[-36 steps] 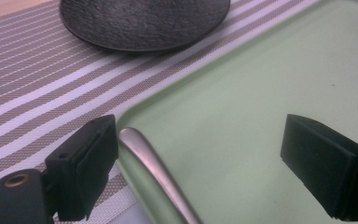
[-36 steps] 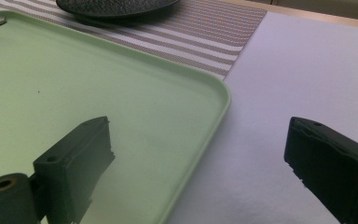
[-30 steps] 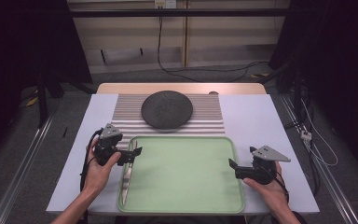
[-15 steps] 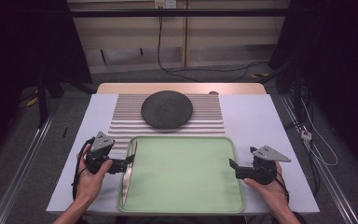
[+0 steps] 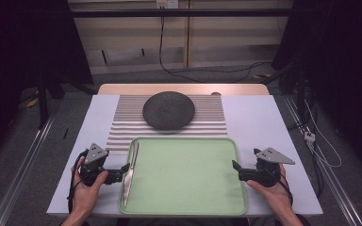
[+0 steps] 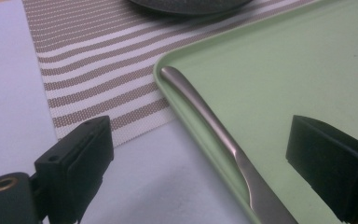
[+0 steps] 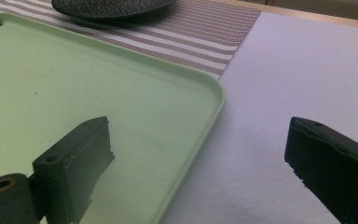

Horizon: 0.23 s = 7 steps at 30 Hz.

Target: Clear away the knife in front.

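The knife [image 5: 130,173] lies along the left inner edge of the tray [image 5: 188,209], its long axis running away from the person, handle end far and blade end near. It sits just ahead of the left gripper [image 5: 120,168], whose jaws gape wide either side of the tray's left rim and hold nothing. The right gripper [image 5: 236,168], jaws also wide and empty, is well apart from it across the tray. One knife, one tray, one plate [image 5: 168,110], one mat [image 5: 122,122].

Knife [image 5: 129,172] in tray [image 5: 188,209], left edge; plate [image 5: 168,110] on mat [image 5: 212,123] behind.
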### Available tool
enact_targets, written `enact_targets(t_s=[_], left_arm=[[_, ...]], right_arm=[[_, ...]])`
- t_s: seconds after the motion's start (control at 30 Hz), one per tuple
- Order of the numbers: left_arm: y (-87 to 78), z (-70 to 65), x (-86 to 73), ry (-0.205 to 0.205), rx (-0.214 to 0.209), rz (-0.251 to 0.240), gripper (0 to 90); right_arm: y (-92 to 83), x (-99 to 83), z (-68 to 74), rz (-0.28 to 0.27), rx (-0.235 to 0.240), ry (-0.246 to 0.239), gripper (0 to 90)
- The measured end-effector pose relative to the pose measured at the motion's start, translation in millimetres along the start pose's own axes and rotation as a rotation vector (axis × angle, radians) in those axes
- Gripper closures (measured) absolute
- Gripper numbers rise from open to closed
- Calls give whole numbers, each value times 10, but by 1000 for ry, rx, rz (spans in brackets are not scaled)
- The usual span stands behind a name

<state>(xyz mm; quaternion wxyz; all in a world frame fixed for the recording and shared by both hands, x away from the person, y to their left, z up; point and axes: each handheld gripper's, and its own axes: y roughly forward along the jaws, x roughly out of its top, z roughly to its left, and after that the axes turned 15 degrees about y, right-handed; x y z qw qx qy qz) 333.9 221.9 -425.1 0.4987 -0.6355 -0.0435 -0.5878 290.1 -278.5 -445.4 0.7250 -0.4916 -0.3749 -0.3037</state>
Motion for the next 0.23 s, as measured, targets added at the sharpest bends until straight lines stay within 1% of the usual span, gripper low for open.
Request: enact_targets(t_s=[0.1,0.17,0.23], left_arm=[[-2,-10,-9,-7,-8,-10,72],[-4,-5,-7,1,-1,-15,72],[2,12,-5,-6,-1,-16,71]], right_arm=[[-5,-4,-6,-1,0,-1,73],[-10,-7,-15,-2,-5,5,73],[-15,-7,-22,-3,-7,5,73]])
